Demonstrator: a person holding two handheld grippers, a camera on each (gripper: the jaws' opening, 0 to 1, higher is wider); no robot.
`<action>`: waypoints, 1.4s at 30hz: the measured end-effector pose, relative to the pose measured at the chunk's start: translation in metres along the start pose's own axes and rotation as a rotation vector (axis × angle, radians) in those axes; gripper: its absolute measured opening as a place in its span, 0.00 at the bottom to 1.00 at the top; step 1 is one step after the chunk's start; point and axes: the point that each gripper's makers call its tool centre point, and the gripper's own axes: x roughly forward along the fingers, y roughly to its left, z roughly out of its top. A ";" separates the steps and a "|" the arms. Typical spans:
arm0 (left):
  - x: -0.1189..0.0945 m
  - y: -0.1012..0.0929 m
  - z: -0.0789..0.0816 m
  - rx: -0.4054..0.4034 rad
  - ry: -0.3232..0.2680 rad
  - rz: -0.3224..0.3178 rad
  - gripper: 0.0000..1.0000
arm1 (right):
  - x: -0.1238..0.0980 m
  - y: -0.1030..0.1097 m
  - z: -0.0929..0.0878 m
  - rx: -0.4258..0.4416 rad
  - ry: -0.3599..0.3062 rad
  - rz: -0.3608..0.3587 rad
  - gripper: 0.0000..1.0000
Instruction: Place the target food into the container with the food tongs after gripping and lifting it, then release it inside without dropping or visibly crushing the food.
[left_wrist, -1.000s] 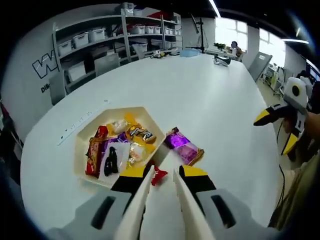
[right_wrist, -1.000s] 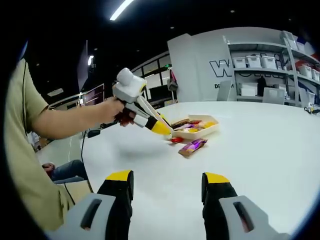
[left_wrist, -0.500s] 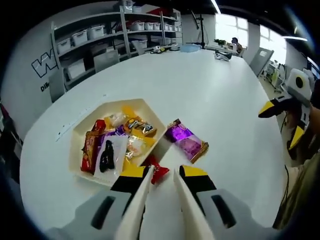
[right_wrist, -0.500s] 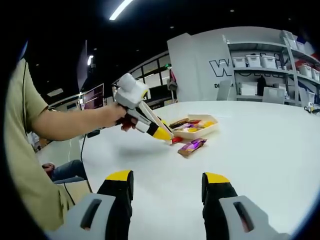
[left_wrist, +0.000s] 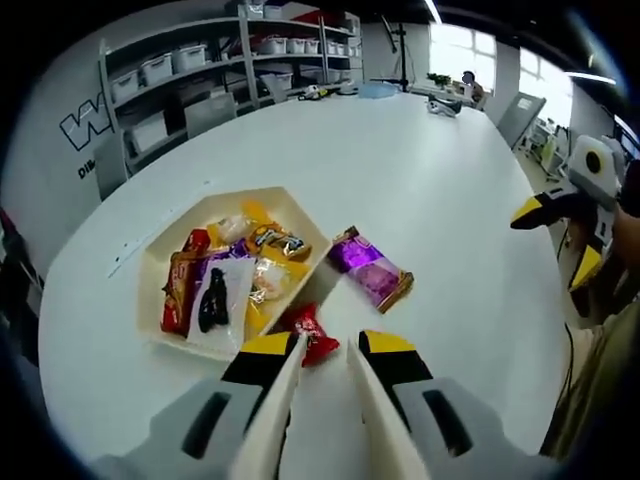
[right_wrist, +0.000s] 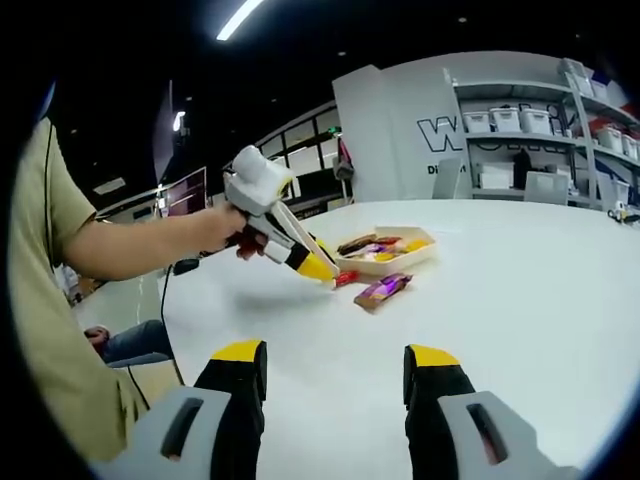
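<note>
The left gripper (left_wrist: 322, 345) carries a pair of cream food tongs (left_wrist: 300, 400) between its jaws, pressed in on them, and the tong tips hover spread just above a small red-wrapped sweet (left_wrist: 312, 330) lying on the white table (left_wrist: 430, 200). The sweet sits loose on the tabletop, right against the near rim of the beige tray (left_wrist: 150, 300), which already holds a heap of wrapped snacks (left_wrist: 225, 280). Just beyond the sweet, beside the tray's corner, lies a purple packet (left_wrist: 368, 277). Off to the side the right gripper (right_wrist: 335, 360) hangs well apart over bare table, its yellow-tipped jaws spread wide with nothing between them. Grey shelving (left_wrist: 200, 70) with white bins stands against the far wall.
</note>
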 end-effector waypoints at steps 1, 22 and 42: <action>-0.001 0.001 0.001 -0.001 -0.003 0.003 0.24 | 0.000 0.000 0.000 0.001 0.000 0.000 0.53; -0.004 0.002 -0.009 -0.016 0.025 -0.024 0.23 | -0.002 0.001 0.000 0.005 -0.005 0.002 0.53; -0.011 0.012 -0.002 -0.033 -0.006 0.023 0.24 | -0.001 0.003 0.000 0.003 -0.006 0.006 0.53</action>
